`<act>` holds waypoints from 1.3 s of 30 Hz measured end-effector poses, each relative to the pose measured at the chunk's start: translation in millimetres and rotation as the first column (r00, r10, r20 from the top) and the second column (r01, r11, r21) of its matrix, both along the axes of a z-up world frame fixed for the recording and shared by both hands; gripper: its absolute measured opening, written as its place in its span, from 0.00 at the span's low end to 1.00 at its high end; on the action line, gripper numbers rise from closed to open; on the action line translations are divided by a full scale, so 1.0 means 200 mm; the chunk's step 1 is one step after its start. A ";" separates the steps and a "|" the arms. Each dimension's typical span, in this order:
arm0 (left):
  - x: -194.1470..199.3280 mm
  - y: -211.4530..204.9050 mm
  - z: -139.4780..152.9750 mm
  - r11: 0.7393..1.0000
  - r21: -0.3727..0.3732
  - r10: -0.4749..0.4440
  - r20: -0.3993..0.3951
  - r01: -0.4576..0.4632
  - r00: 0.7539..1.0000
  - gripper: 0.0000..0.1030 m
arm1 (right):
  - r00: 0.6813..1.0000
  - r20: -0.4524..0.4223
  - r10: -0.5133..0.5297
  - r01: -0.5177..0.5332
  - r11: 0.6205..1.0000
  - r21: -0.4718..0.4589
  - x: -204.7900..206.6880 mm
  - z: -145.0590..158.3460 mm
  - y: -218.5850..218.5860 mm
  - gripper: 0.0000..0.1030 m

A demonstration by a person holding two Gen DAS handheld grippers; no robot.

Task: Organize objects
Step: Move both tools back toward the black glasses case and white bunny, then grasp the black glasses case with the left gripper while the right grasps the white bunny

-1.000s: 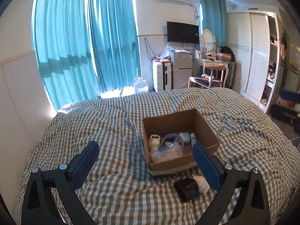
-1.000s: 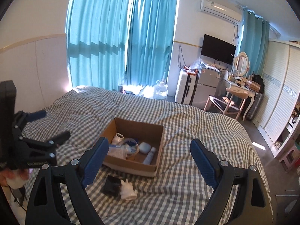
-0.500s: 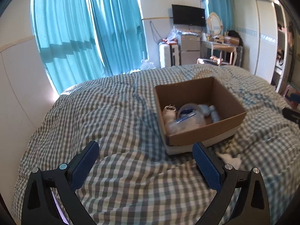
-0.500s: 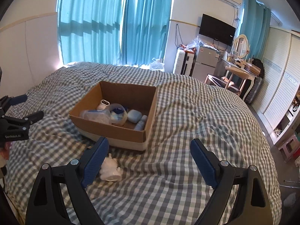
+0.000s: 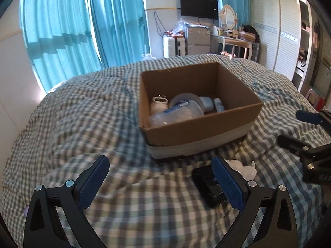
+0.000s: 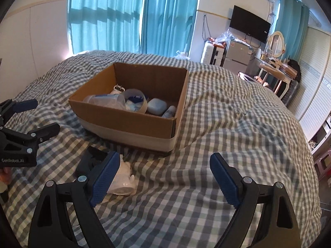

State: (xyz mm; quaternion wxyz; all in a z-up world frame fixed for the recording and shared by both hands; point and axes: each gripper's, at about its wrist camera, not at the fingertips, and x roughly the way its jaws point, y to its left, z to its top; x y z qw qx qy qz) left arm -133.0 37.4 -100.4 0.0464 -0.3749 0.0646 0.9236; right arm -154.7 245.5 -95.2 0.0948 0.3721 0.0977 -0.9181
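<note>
Risk-wise, both tools, left tool (image 5: 160, 180) and right tool (image 6: 164, 177), gape wide and empty, so the white figurine (image 6: 124, 178) could sink into the soft bed (image 6: 227, 124) and slip.

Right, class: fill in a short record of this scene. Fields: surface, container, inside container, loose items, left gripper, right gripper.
surface: checked bedspread
container: open cardboard box resting on the bedspread
inside container: clear plastic cup, tape roll, blue case, small tube
loose items: black object and white object, in front of the box
left gripper: open, empty
right gripper: open, empty
</note>
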 end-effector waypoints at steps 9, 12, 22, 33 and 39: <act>-0.10 0.15 -0.18 0.999 0.002 -0.052 0.100 0.052 0.994 0.99 | 0.996 0.088 -0.010 0.012 1.000 -0.021 -0.09 -0.11 -0.03 0.86; -0.10 0.20 -0.24 0.995 0.010 -0.098 0.149 0.097 0.984 0.99 | 0.993 0.114 -0.021 0.026 0.999 -0.048 -0.10 -0.15 -0.01 0.86; -0.13 0.33 -0.43 0.978 0.054 -0.207 0.287 0.200 0.935 0.99 | 0.986 0.153 -0.063 0.084 0.988 -0.132 -0.12 -0.19 0.06 0.86; -0.13 0.39 -0.45 0.967 0.096 -0.254 0.288 0.236 0.923 0.57 | 0.981 0.175 -0.083 0.104 0.988 -0.116 -0.13 -0.23 0.05 0.86; -0.03 0.29 -0.32 0.972 0.150 -0.212 0.238 0.180 0.948 0.57 | 0.986 0.148 -0.078 0.093 0.991 -0.092 -0.11 -0.21 0.03 0.86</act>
